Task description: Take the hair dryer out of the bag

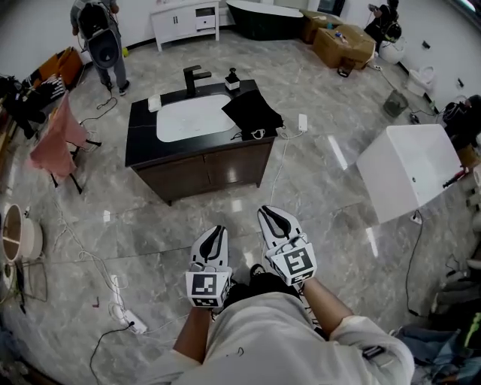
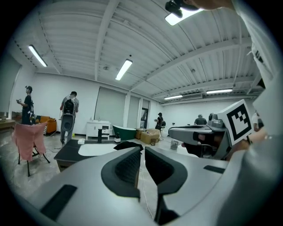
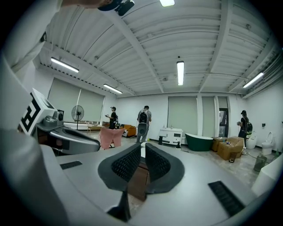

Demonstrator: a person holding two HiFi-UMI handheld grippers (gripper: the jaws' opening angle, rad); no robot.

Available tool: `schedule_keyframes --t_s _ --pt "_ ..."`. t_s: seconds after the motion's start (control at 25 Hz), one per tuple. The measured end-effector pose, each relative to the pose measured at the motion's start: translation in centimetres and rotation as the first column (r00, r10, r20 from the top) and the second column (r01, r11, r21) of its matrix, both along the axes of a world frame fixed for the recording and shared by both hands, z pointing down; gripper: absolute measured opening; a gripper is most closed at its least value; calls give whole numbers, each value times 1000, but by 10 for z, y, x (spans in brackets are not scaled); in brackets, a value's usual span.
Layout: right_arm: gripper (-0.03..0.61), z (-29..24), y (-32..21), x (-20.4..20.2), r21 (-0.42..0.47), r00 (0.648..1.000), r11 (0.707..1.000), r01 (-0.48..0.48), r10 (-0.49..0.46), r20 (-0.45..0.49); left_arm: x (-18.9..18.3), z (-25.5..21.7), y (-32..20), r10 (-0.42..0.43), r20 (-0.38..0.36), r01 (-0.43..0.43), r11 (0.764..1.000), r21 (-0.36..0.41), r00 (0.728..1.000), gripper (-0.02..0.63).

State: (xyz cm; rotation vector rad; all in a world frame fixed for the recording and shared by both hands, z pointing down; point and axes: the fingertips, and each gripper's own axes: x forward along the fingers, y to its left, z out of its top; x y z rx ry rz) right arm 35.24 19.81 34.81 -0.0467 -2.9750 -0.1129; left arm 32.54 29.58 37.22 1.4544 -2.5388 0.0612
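L tongs [image 1: 218, 228] + R tongs [image 1: 271, 211] both closed, empty | black bag [image 1: 252, 113] on counter [image 1: 143, 147] well ahead, btwn them | R tongs nearer | dryer unseen

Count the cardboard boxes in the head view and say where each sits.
2. The larger cardboard box sits at the top right; the smaller cardboard box is beyond it, beside the dark bathtub. Others may be hidden.

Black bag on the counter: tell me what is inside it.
Nothing inside shows: the black bag lies on the counter beside the sink, its cloth covering any contents. A white cord lies at its front edge.
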Motion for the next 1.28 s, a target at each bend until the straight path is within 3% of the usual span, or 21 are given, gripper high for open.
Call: schedule_keyframes --t_s 0.12,0.52,0.8,1.04,1.28 --pt "42 2 1 -6 16 1000 1000 -3 4 -31 -8 7 -2 5 -33 -5 1000 18 999 73" --pt "67 9 -66 -47 6 996 997 -82 82 -24 -65 16 -54 35 -36 -35 999 -24 999 74" --pt "67 1 -148 -123 26 993 997 -71 68 93 -142 9 -136 42 11 -41 996 -77 999 74" --pt "69 -2 -232 -155 -5 992 994 -105 105 65 -184 8 -220 73 4 -72 992 -104 997 74" --pt "69 31 -294 -177 -34 991 991 -131 131 -1 -209 38 -282 106 -40 -111 981 -161 994 74"
